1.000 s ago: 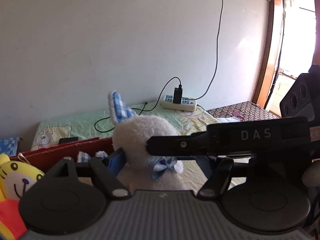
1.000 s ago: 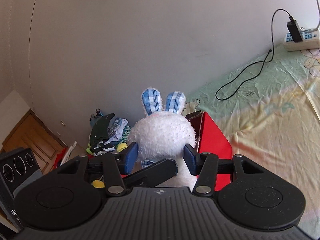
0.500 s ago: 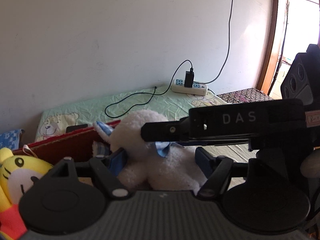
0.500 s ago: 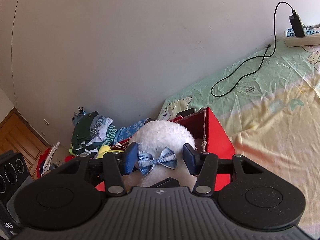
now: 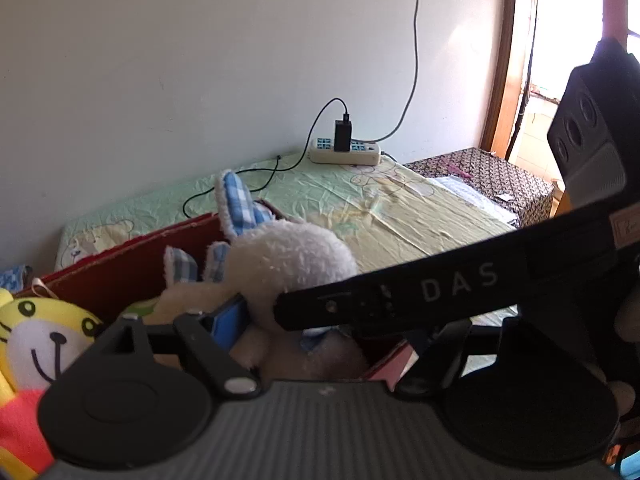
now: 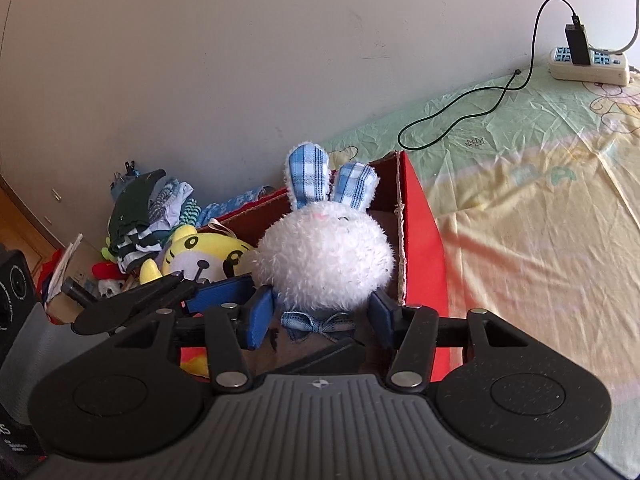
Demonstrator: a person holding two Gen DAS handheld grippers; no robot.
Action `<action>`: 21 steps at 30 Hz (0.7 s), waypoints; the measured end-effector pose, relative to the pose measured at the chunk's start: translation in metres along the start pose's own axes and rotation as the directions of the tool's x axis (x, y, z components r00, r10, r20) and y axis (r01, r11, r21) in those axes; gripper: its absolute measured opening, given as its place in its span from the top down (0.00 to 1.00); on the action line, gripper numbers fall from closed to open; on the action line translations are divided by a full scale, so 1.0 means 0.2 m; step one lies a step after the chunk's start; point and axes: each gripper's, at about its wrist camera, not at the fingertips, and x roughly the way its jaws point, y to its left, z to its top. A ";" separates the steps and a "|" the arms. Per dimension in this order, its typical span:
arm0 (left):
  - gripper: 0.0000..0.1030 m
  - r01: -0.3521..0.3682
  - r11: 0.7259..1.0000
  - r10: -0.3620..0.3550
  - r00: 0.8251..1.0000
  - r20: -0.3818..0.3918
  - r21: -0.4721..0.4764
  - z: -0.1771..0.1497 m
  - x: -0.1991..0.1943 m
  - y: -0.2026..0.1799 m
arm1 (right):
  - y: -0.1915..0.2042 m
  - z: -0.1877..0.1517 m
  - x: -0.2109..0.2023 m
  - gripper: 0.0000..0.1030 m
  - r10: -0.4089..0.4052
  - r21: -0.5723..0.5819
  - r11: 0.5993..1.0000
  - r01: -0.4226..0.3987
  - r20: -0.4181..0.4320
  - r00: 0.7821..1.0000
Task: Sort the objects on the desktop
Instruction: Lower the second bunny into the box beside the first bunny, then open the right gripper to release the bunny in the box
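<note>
A white plush bunny (image 6: 326,262) with blue checked ears and a bow tie sits in a red cardboard box (image 6: 422,240). It also shows in the left wrist view (image 5: 288,264), lying in the box (image 5: 132,264). My right gripper (image 6: 320,316) is open, with its blue pads on either side of the bunny's neck. My left gripper (image 5: 332,332) is open around the bunny from the other side; the right gripper's black finger (image 5: 400,300) crosses in front. A yellow tiger plush (image 6: 204,256) lies in the box beside the bunny.
The box stands on a green and yellow bedsheet (image 6: 540,208). A power strip (image 6: 588,64) with a charger and black cable lies by the wall. A pile of clothes (image 6: 148,208) sits left of the box. A patterned stool (image 5: 492,176) stands near the door.
The bunny has gone down into the red box and now sits upright with ears up. Both grippers have moved lower with it, jaws still spread around it.
</note>
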 end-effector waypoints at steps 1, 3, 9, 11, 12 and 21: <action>0.25 -0.003 1.000 0.003 1.000 0.002 0.007 0.00 0.00 -0.01 | 0.00 0.00 0.00 0.43 -0.011 -0.014 1.000 0.011 -0.001 1.000; 0.24 0.001 1.000 -0.001 1.000 0.005 0.002 0.01 0.01 -0.01 | 0.00 0.01 -0.02 0.43 -0.022 -0.032 0.999 0.023 0.012 1.000; 0.23 0.027 0.999 -0.027 0.999 -0.028 -0.024 -0.03 -0.01 0.00 | 0.01 0.04 -0.07 0.37 -0.039 -0.002 0.999 0.040 0.093 0.995; 0.23 0.029 0.999 -0.030 0.999 -0.029 -0.021 -0.05 -0.01 -0.01 | 0.00 0.06 -0.10 0.35 -0.034 0.024 0.999 0.031 0.149 0.988; 0.23 0.030 0.999 -0.030 0.999 -0.027 -0.017 -0.05 -0.02 -0.02 | -0.01 0.09 -0.10 0.38 -0.028 0.036 0.999 0.023 0.164 0.986; 0.26 0.011 1.000 -0.013 0.998 -0.064 -0.025 -0.11 -0.01 -0.01 | -0.01 0.16 0.10 0.74 -0.010 0.033 0.999 0.008 0.074 0.997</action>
